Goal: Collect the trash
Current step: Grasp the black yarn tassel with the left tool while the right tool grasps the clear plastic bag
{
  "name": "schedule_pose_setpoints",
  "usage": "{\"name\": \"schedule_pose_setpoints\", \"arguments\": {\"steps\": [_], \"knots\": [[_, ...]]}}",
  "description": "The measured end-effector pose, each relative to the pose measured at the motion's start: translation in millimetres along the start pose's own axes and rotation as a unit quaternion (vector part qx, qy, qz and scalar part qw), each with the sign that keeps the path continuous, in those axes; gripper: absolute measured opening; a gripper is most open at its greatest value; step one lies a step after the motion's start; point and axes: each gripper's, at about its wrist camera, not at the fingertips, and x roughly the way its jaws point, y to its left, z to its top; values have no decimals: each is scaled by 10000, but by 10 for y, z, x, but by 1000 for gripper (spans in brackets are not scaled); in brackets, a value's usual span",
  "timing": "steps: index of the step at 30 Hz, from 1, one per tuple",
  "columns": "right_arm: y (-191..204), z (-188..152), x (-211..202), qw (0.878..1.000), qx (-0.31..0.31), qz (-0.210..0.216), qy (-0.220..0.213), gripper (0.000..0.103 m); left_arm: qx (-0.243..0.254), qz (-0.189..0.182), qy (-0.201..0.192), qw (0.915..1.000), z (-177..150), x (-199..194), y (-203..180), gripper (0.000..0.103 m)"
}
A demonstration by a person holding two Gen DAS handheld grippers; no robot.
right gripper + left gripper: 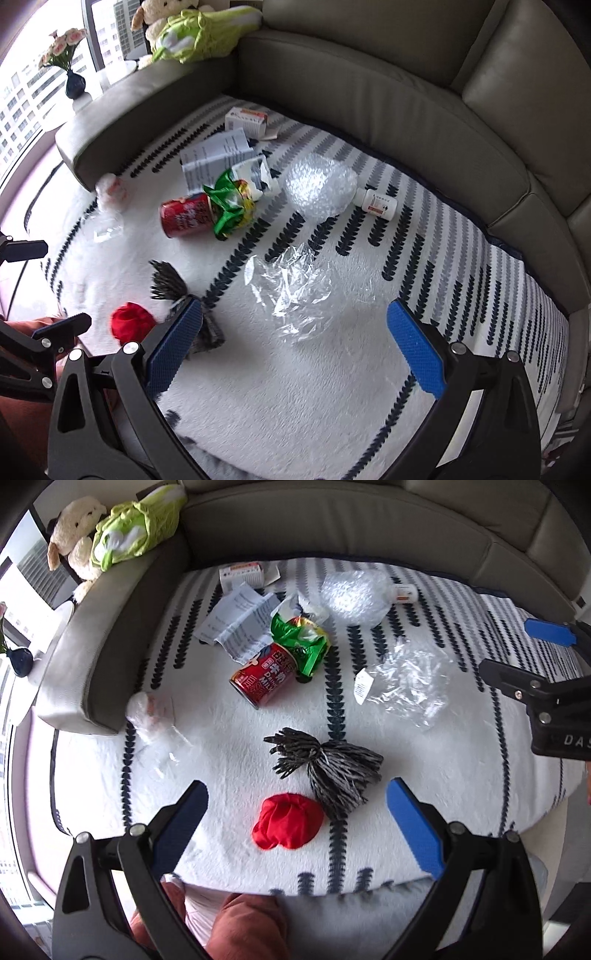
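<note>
so we hover over the striped blanket (229, 760) with both tools empty: the left gripper (295, 823) has its fingers spread wide above the red crumpled wad (286, 821), and the right gripper (295, 343) is equally spread near the clear plastic film (291, 288). the wad looks soft and light, so we'd pinch it across its middle. the film is flimsy and slippery; a bunched fold should hold better than a flat edge. the red can (262, 677) is stiffer and may roll. the sofa's arm and back close off the far sides, but the near blanket edge is open for us.
</note>
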Motion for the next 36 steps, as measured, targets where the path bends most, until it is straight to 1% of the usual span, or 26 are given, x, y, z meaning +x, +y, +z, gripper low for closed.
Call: {"name": "schedule_pose_setpoints", "arguments": {"steps": [3,8,11,13,14,15,16,17,18,19,20,21,22,23,24,27,29,34,36], "knots": [[-62,-25,366,10000,-43,71,11,96,-83,97,41,9999,33,406,-63,97],[-96,-47,901,9998,-145,148,63,96,-242,225,330,9989,79,1056,-124,94],[-123,-63,1178,9996,-193,167,156,96,-259,333,472,9980,64,1365,-121,93],[-126,-89,1320,9994,-208,175,214,96,-218,371,569,9975,42,1531,-128,79],[-126,-105,1388,9993,-204,186,250,96,-177,346,695,9968,25,1645,-144,65],[-120,-120,1451,9992,-200,199,290,96,-161,302,824,9960,10,1736,-150,59],[-114,-138,1504,9991,-200,212,322,96,-166,264,948,9950,-10,1838,-155,58],[-106,-160,1559,9989,-207,225,368,95,-166,249,967,9949,-21,1884,-161,57],[-96,-181,1598,9986,-212,243,411,87,-147,259,925,9953,-27,1907,-174,56],[-90,-193,1638,9983,-225,259,461,83,-103,263,856,9959,-27,1904,-197,54],[-73,-209,1664,9979,-261,278,516,72,-62,226,828,9963,-25,1897,-223,46],[-57,-214,1674,9976,-303,282,559,66,-28,168,827,9964,-30,1883,-250,33],[-52,-213,1667,9973,-322,307,577,61,-8,97,839,9964,-29,1873,-281,28],[-41,-206,1653,9969,-325,385,600,54,-5,87,836,9965,-29,1852,-309,24],[-32,-203,1629,9968,-339,401,605,50,-21,101,800,9967,-28,1830,-323,19],[17,-150,1490,9968,-470,360,531,46,-57,54,788,9969,4,1786,-344,12],[30,-92,1378,9971,-469,364,473,45,-99,-18,754,9971,49,1715,-300,11],[61,58,1027,9977,-453,361,343,45,-139,-49,575,9982,157,1453,-207,11],[107,149,876,9978,-447,397,298,45,-103,-64,459,9989,191,1293,-141,11]]}}
